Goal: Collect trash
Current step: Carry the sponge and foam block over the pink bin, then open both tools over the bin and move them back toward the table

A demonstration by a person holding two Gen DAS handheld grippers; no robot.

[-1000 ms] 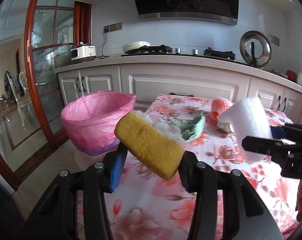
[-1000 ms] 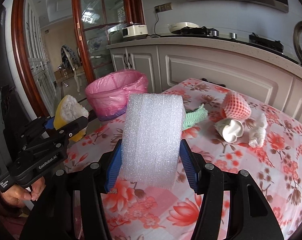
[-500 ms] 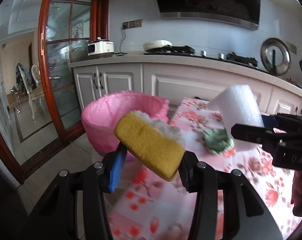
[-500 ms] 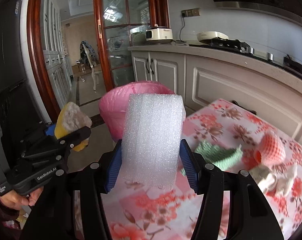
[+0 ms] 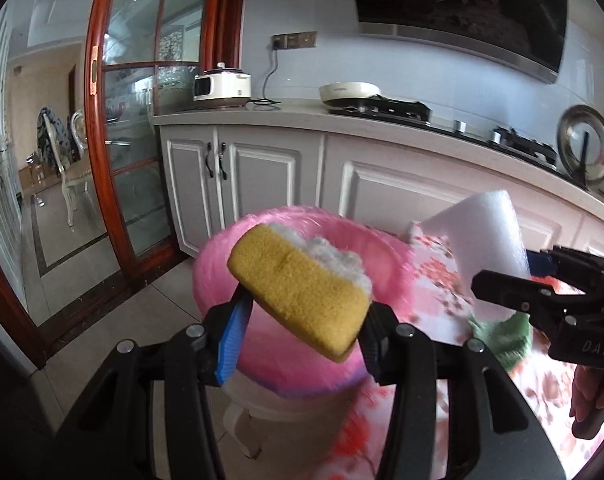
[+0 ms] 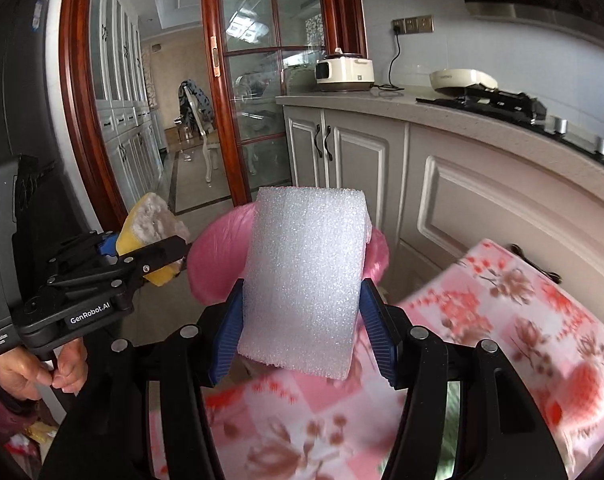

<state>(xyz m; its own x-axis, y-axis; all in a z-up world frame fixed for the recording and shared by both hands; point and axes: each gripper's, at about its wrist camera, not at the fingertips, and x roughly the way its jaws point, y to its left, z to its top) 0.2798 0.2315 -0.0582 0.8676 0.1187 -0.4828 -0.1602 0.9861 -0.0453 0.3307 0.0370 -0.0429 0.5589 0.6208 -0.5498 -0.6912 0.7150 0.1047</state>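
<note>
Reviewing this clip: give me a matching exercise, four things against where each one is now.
Things:
1. yellow sponge
2. white foam block
3. pink bin liner
4. rice cooker

Places:
A. on the counter by the glass door
B. clamped in the right gripper
C. lining the bin beside the floral table
D. clamped in the left gripper

Pairs: 1-D, 2-B, 3-C, 4-A

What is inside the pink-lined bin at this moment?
Only pink bag lining shows inside the bin. The yellow sponge in the left gripper and the white foam block in the right gripper cover most of its opening.
</note>
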